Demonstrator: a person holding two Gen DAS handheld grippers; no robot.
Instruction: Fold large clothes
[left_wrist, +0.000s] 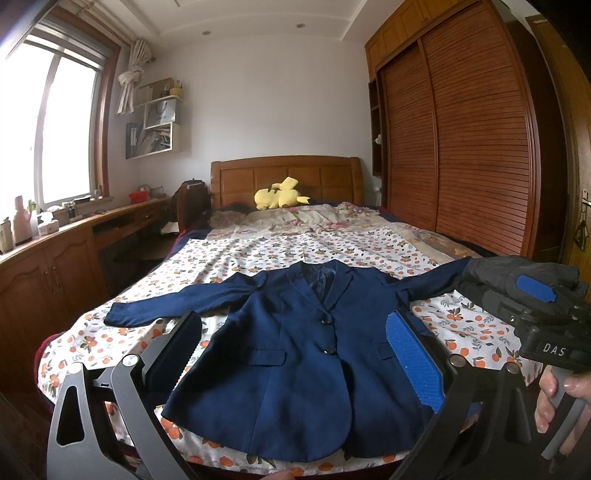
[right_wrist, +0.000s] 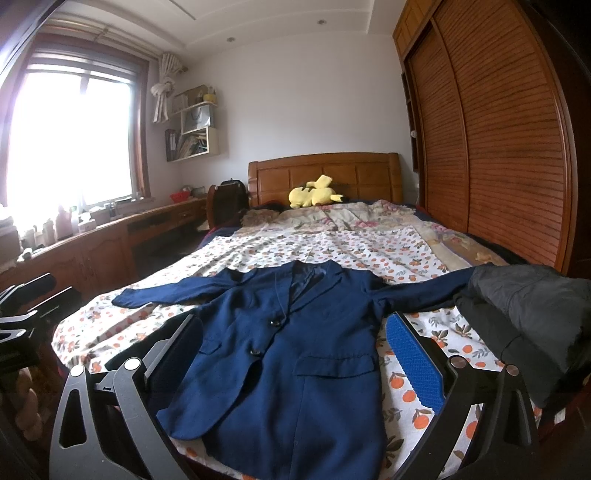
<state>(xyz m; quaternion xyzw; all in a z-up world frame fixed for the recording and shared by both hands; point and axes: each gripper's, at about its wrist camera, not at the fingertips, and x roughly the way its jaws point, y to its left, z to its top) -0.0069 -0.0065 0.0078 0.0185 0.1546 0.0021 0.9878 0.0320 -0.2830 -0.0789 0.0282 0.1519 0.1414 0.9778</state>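
A navy blue blazer (left_wrist: 295, 354) lies flat and face up on the bed, buttoned, sleeves spread to both sides. It also shows in the right wrist view (right_wrist: 295, 362). My left gripper (left_wrist: 295, 350) is open and empty, held above the blazer's lower half near the bed's foot. My right gripper (right_wrist: 295, 350) is open and empty, held above the blazer's lower right side. In the left wrist view the right gripper's body (left_wrist: 550, 332) shows at the right, held by a hand. The left gripper's body (right_wrist: 26, 317) shows at the left edge of the right wrist view.
The bed (left_wrist: 258, 251) has an orange-print sheet. A dark grey garment pile (right_wrist: 524, 317) lies on the blazer's right sleeve end. A yellow plush toy (left_wrist: 280, 195) sits by the headboard. A wooden wardrobe (left_wrist: 472, 140) stands at the right, a desk (left_wrist: 74, 236) at the left.
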